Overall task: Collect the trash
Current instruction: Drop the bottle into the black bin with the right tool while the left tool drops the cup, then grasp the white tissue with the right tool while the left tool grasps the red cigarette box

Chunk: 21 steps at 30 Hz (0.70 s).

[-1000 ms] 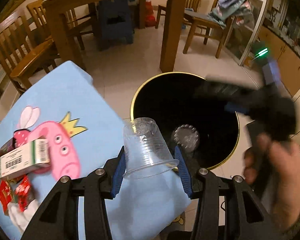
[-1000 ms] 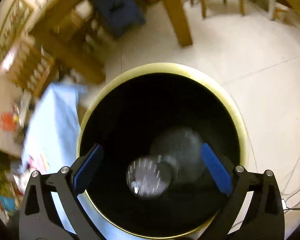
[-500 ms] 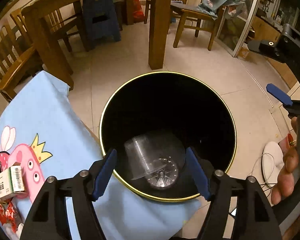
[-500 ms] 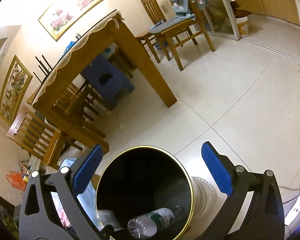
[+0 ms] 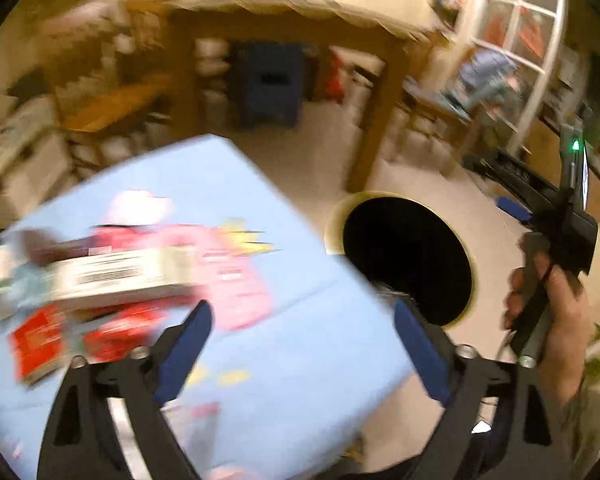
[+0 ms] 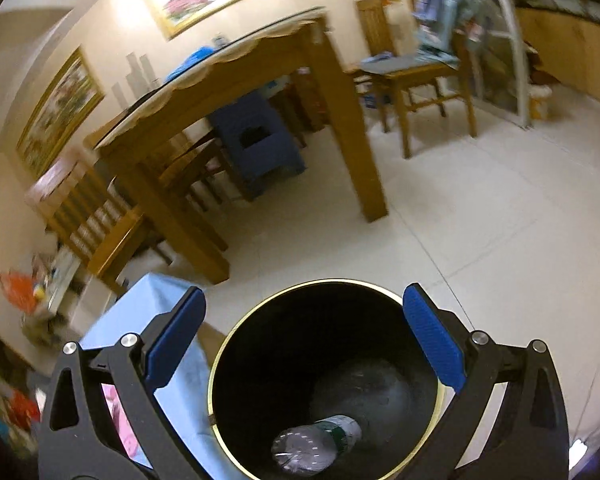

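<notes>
Beside the right edge of the table (image 5: 284, 312), on the floor, the bin (image 6: 220, 368) is seen standing open, with a gold rim and a black inside. At its bottom a clear bottle (image 6: 315, 442) with a green label is seen lying on its side; this part of the task is judged done. Other contents of the bin cannot be made out against the dark.

On the table, near its left edge, several pieces of trash are left. A long white box (image 5: 116, 274) is seen lying across red wrappers (image 5: 52, 340); motion blur hides the details, and the count cannot be given. The blue cloth with its pink cartoon print is otherwise bare toward the right edge and the far corner.

The left gripper (image 5: 300, 344) is held above the table, aimed between the trash and the bin. Its jaws are spread wide and nothing is held between them. The right gripper (image 6: 303, 340) is held above the bin, by the near rim. Its jaws are likewise spread wide and carry nothing. In the left view the right hand (image 5: 551, 300) is seen wrapped around the handle of its gripper.

The task is judged partly complete: at least one item is binned, and the box and wrappers remain to be collected. The box is judged the likely next pick for the left gripper, as it lies uppermost and nearest.
</notes>
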### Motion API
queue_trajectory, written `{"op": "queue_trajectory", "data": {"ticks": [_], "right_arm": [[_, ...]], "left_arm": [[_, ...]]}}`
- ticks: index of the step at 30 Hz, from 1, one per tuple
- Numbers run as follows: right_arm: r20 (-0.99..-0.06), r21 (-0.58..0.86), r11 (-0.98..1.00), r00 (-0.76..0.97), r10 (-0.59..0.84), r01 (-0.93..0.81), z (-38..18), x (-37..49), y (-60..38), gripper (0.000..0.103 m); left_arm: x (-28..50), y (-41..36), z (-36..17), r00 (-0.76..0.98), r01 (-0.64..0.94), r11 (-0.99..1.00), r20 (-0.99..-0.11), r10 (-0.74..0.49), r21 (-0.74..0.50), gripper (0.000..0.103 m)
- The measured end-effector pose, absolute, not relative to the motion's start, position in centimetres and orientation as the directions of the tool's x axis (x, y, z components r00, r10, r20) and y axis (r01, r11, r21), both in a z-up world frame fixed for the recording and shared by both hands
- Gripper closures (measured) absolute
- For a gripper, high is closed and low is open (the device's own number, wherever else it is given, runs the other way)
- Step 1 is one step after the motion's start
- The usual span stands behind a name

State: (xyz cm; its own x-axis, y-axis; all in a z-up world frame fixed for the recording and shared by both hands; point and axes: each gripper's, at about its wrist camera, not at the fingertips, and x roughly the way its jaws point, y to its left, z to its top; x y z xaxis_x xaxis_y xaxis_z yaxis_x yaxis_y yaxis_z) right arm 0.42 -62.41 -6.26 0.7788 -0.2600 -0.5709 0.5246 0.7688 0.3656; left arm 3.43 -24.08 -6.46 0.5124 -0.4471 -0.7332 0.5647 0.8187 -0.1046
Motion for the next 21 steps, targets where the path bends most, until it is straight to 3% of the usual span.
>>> {"op": "queue_trajectory", "data": {"ticks": [4,7,12,16,21], "right_arm": [[-0.551,0.336,0.875,0.826,-0.118,0.349,-5.4,3.0,-57.5,0.006],[-0.557,0.329,0.934,0.828,0.069,0.143,-5.7,5.8,-51.6,0.006],[-0.579,0.287,0.954,0.778,0.244,-0.086,-6.3,7.9,-41.9,0.006],[-0.595,0.268,0.943,0.736,0.324,-0.199,-7.4,7.0,-34.6,0.006],[-0.644,0.27,0.928,0.668,0.372,-0.255,-10.4,4.4,-27.8,0.007]], "left_arm": [[2.8,-16.3,-6.0,0.632,0.421,0.907,-0.714,-0.301,-0.01,0.009],[3.4,-9.8,-6.2,0.664,0.308,0.951,-0.719,-0.204,0.014,0.008],[3.9,-2.8,-7.7,0.7,0.173,0.97,-0.714,0.003,0.173,0.007],[3.7,0.6,-9.2,0.686,0.113,0.978,-0.725,0.052,0.178,0.007],[3.1,2.2,-10.0,0.678,0.135,0.982,-0.735,0.006,0.133,0.007]]}}
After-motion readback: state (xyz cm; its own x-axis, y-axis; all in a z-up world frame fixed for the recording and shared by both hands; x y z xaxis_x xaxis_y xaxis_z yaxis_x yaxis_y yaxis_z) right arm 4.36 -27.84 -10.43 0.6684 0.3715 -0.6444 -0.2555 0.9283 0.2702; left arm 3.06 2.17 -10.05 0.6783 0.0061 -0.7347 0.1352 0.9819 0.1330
